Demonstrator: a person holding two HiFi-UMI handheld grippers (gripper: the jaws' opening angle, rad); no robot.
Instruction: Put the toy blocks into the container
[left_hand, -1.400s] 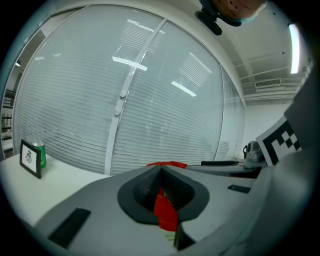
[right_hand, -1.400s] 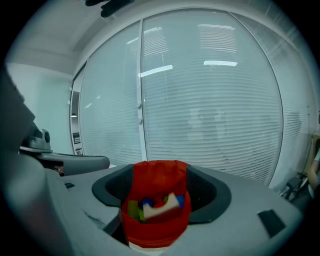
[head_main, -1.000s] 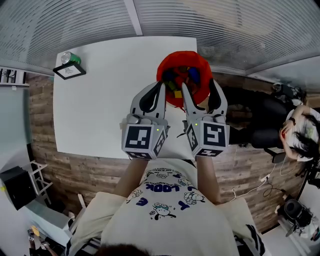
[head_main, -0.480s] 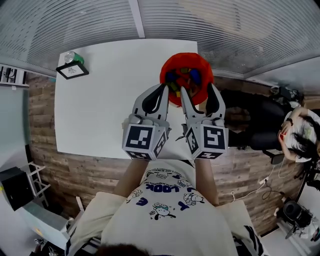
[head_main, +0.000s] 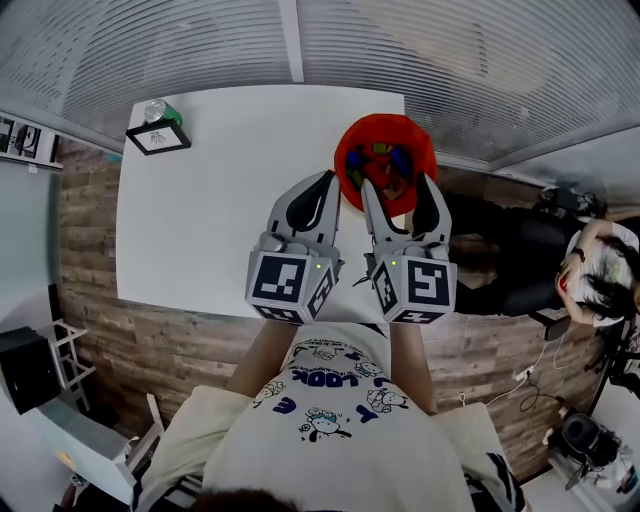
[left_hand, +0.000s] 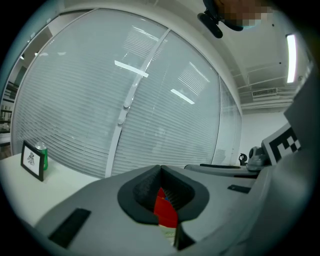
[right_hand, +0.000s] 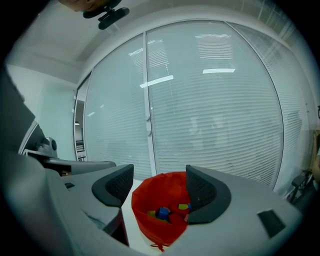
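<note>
A red soft-sided container (head_main: 385, 160) stands at the far right of the white table (head_main: 220, 200), with several coloured toy blocks (head_main: 378, 165) inside. In the right gripper view the container (right_hand: 160, 215) sits just beyond the jaws, and blue, yellow and green blocks (right_hand: 163, 212) lie in it. My right gripper (head_main: 395, 185) is open and empty, with its jaws either side of the container's near rim. My left gripper (head_main: 332, 178) is shut with nothing in it, just left of the container. Only a red sliver of the container (left_hand: 165, 212) shows under its closed jaws.
A green can (head_main: 155, 110) and a small framed sign (head_main: 158, 137) stand at the table's far left corner. Both also show in the left gripper view, the can (left_hand: 44, 156) beside the sign (left_hand: 31, 160). Window blinds run behind the table. A person (head_main: 600, 265) sits at the right.
The head view has shifted, so the table and container sit further right and lower. Both grippers have drawn back slightly from the container. Neither has changed its state.
</note>
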